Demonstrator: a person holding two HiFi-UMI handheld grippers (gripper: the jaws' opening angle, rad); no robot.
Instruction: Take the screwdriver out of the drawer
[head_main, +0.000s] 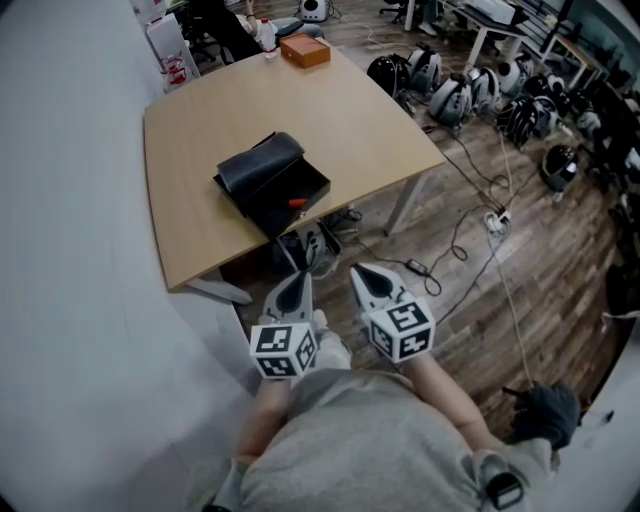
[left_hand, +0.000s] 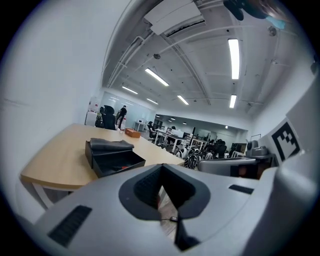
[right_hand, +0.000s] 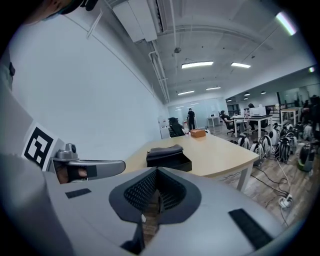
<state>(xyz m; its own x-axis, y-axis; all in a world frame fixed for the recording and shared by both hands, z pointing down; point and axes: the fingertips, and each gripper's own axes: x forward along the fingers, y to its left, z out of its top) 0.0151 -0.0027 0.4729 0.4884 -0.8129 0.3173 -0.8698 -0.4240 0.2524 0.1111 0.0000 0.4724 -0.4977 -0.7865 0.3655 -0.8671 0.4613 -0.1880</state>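
Note:
A black drawer box (head_main: 262, 170) stands on the light wooden table (head_main: 220, 110), near its front edge. Its drawer (head_main: 290, 198) is pulled out, and an orange-handled screwdriver (head_main: 297, 202) lies inside. My left gripper (head_main: 298, 276) and right gripper (head_main: 363, 271) hang side by side over the floor, short of the table edge and apart from the box. Both point toward it, shut and empty. The left gripper view shows the box (left_hand: 111, 154) and a red speck of the screwdriver (left_hand: 122, 168) beyond the left gripper (left_hand: 161, 169). In the right gripper view the box (right_hand: 169, 156) is ahead of the right gripper (right_hand: 157, 172).
An orange box (head_main: 305, 50) sits at the table's far edge. Shoes (head_main: 315, 245) lie under the table. Several helmets (head_main: 450, 95), cables and a power strip (head_main: 497, 218) are on the wooden floor to the right. A white wall (head_main: 70, 250) runs along the left.

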